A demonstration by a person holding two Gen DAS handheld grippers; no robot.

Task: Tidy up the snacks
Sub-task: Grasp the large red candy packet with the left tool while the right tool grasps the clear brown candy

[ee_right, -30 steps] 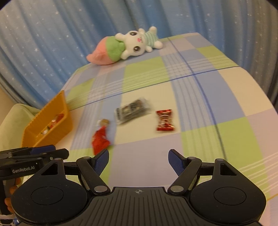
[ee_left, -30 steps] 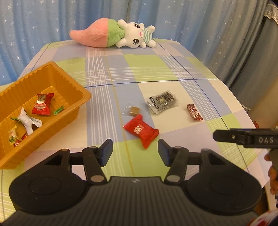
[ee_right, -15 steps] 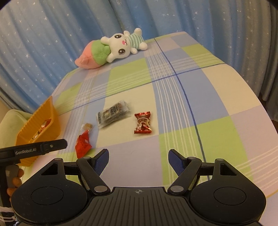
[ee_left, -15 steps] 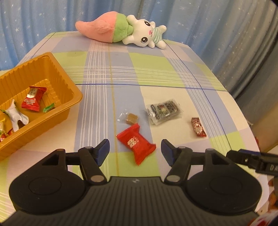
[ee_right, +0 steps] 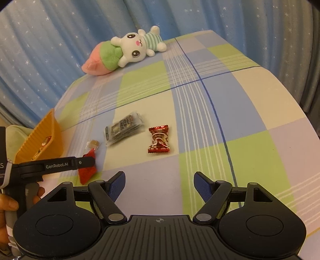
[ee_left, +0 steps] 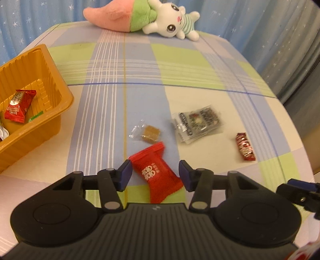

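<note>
A red snack packet lies on the checked tablecloth between the open fingers of my left gripper; it also shows in the right wrist view. A clear-wrapped brown candy, a dark clear packet and a small red candy lie beyond it. My right gripper is open and empty, short of the red candy. The orange tray at the left holds several snacks.
A pink and white plush toy lies at the table's far edge against the blue star curtain. The table edge drops off at the right. The tip of the right gripper shows at the lower right of the left wrist view.
My left gripper has moved forward and down, so the red packet now lies between its fingers. My right gripper has swung nearer the red candy.
</note>
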